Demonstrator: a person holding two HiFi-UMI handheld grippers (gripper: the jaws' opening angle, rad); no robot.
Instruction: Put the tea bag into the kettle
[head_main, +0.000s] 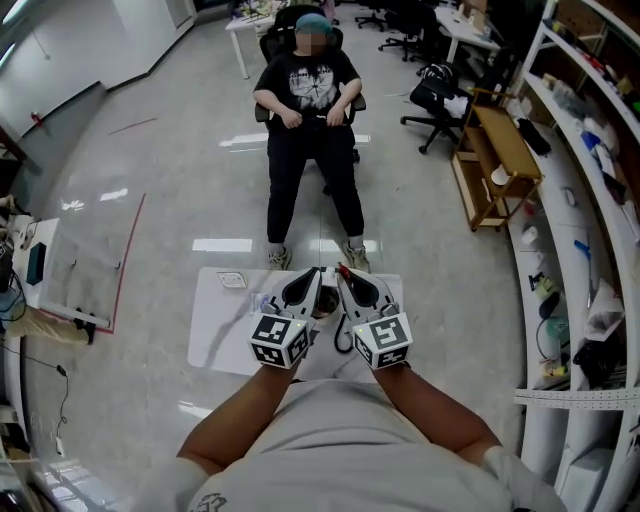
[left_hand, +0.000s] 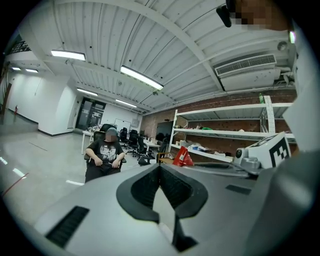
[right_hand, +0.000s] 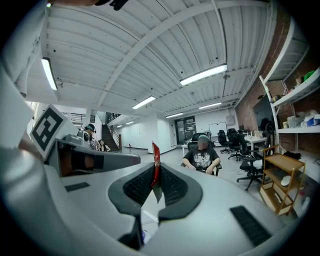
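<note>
My right gripper (right_hand: 156, 169) is shut on a red tea bag packet (right_hand: 156, 159), which sticks up past the fingertips, with a pale flap hanging below. In the head view both grippers are held side by side near my chest, above a white table (head_main: 215, 335): the left gripper (head_main: 303, 283) and the right gripper (head_main: 356, 284), with the packet's red tip (head_main: 343, 268) showing. My left gripper (left_hand: 160, 169) is shut with nothing between its pads. From the left gripper view the red packet (left_hand: 183, 156) shows beside it. A dark object (head_main: 326, 304) lies under the grippers, mostly hidden; I cannot tell whether it is the kettle.
A person sits in an office chair (head_main: 310, 110) just beyond the table's far edge. A small card (head_main: 232, 280) lies on the table's far left. A wooden shelf unit (head_main: 495, 165) and long white shelves (head_main: 590, 200) stand at the right. A black cable (head_main: 344, 341) loops near the right gripper.
</note>
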